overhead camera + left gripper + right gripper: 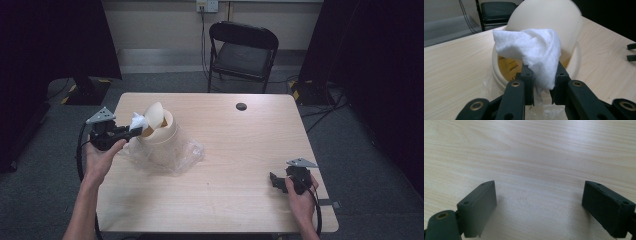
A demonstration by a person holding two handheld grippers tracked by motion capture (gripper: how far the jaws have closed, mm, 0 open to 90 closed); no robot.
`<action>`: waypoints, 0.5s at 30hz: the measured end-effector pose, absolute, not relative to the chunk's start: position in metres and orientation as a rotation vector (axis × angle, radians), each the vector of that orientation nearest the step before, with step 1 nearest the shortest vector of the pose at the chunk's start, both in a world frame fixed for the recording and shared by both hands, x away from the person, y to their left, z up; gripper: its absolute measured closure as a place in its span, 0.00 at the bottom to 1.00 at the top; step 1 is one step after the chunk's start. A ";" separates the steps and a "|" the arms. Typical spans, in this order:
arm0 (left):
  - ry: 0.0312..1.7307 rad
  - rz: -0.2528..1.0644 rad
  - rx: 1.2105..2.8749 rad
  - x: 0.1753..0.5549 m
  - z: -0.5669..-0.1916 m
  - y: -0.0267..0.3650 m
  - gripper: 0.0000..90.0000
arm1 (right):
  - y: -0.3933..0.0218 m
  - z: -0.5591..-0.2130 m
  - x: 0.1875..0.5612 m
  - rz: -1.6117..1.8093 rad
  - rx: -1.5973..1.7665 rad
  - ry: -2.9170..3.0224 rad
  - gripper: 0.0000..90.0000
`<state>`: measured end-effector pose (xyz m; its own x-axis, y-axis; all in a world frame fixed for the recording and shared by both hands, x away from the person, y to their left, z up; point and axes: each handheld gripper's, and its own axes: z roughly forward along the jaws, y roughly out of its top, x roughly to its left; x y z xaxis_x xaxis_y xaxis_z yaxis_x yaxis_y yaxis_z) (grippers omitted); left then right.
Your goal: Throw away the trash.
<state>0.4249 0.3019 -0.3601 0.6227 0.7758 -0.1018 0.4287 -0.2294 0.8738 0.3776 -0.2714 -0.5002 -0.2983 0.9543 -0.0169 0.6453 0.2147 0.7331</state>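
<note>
A cream bin [162, 135] with a swing lid [154, 115] tipped open stands on the left part of the table, a clear plastic bag [187, 155] bunched around its base. My left gripper [134, 131] is shut on a crumpled white tissue [137, 121], held at the bin's left rim. In the left gripper view the tissue [531, 53] hangs between the jaws, just in front of the bin's opening [509, 67] and lid [546, 17]. My right gripper [274, 181] rests open near the table's front right corner, its jaws wide apart over bare wood [539, 202].
A black folding chair [242, 52] stands behind the table's far edge. A small black grommet [241, 106] is set in the tabletop at the back. Dark curtains hang at both sides. The wooden table [240, 145] is bare between bin and right gripper.
</note>
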 end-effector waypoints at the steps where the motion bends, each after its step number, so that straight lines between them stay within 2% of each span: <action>1: 0.962 0.444 1.868 0.426 -0.361 0.302 0.85 | -0.271 -0.500 0.378 0.868 1.476 2.023 0.13; 15: 0.988 0.408 1.941 0.440 -0.373 0.294 0.84 | -0.271 -0.500 0.378 0.868 1.476 2.023 0.13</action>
